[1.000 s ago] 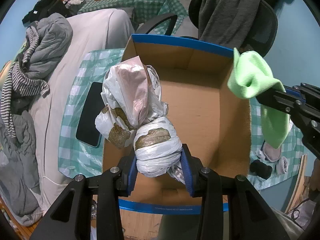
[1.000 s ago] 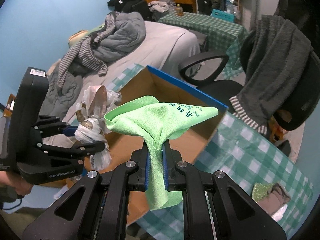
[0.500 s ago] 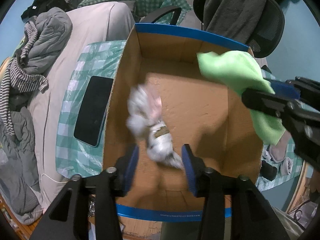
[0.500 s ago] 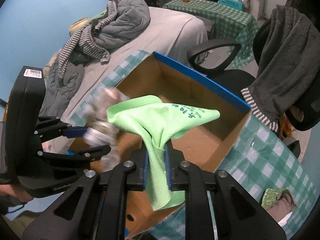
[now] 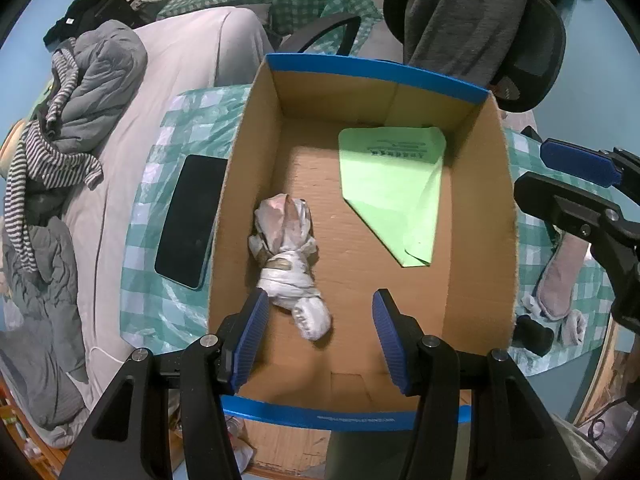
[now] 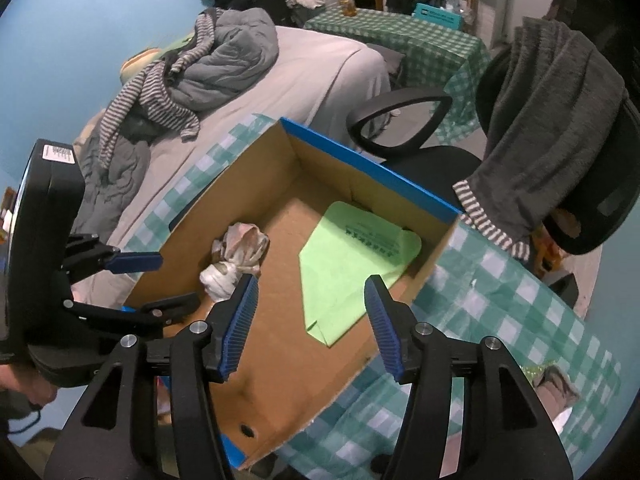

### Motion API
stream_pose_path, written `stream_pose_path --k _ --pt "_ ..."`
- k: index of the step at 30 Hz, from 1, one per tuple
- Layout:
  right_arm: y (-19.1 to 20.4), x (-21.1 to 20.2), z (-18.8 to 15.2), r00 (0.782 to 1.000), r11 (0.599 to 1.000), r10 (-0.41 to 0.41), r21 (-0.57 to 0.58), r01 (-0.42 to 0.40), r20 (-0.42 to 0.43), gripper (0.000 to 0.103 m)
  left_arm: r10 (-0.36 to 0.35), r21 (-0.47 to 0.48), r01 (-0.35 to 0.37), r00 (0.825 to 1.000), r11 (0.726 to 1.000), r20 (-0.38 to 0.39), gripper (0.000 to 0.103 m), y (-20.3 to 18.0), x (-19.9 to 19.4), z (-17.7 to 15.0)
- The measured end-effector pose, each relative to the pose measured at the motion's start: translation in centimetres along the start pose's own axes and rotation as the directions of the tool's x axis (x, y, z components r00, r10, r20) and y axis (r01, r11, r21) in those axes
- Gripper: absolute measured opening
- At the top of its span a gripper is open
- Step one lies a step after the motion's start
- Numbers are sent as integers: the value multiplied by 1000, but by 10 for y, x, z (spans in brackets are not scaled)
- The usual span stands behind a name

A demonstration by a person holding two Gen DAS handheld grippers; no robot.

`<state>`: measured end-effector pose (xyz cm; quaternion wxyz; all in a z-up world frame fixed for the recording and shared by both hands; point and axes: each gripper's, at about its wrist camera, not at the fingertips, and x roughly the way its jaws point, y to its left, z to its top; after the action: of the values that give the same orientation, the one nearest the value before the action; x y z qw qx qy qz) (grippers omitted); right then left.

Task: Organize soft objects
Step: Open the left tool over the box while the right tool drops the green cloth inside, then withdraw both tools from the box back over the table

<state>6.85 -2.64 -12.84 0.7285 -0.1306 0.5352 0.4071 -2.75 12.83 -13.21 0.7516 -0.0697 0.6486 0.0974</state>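
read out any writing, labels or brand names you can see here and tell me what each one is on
No text here reads clearly.
Green cloth: a line of dark printed characters near its far edge, too small to read.
Cardboard box: white lettering on the blue near rim, upside down and too small to read.
Left gripper's housing: a white sticker with fine print, too blurred to read.
Teal crate on the far table: white print, illegible.

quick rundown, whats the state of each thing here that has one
cardboard box: open-topped, upright
green cloth: released, lying flat on box floor
plastic bag bundle: knotted, lying on box floor
left gripper: jaws just opened, nothing between pads
right gripper: jaws just opened, empty
phone: screen dark, flat on tablecloth
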Motion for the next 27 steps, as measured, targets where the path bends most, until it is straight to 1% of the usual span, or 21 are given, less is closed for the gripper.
stream_pose_path --k 16,27 --pt "-31 -38 -28 998 994 -51 96 49 24 62 -36 56 35 999 998 10 55 -41 -19 -4" --pt "-63 -63 -61 995 977 -93 193 87 26 62 -53 117 51 998 992 18 55 -75 -26 -3"
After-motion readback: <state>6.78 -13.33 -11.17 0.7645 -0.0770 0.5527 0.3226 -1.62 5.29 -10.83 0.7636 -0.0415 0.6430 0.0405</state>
